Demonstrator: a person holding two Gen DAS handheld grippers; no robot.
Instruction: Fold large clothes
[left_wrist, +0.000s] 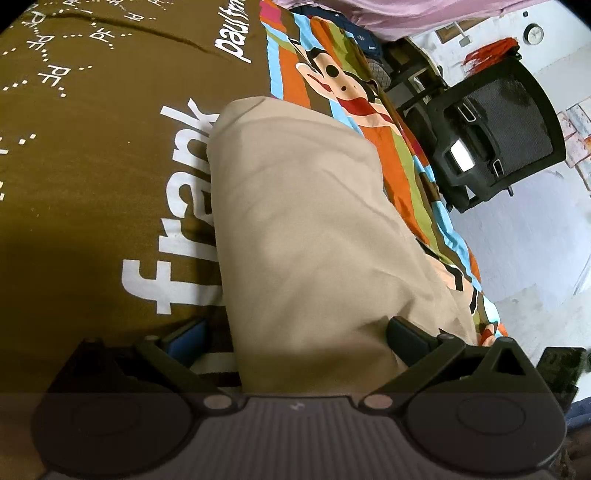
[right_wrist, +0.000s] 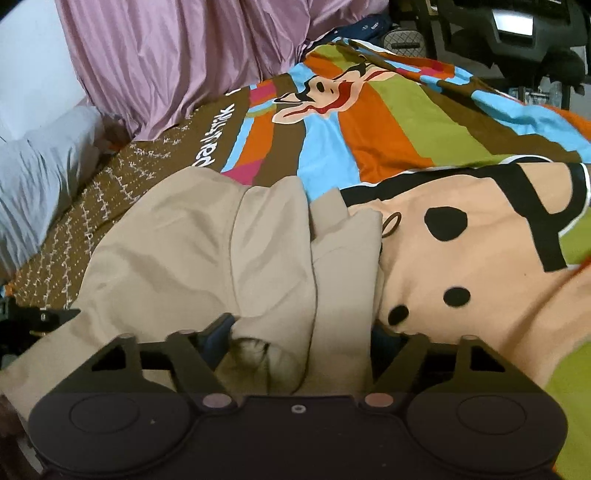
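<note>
Now | garment (left_wrist: 314, 229): beige, folded into a long strip, lying on the bed (left_wrist: 92, 184) near its striped edge | left tongs (left_wrist: 295, 334): apart, straddling the garment's near end, not pinching | right tongs (right_wrist: 301, 332): apart, bunched garment layers between the fingers | chair (left_wrist: 498, 136) beyond the bed edge

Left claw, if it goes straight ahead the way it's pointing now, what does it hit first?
The beige garment. The left claw stands open, with the cloth already between its fingers, so it would push into that fabric at once, well before the bedspread behind it.
</note>
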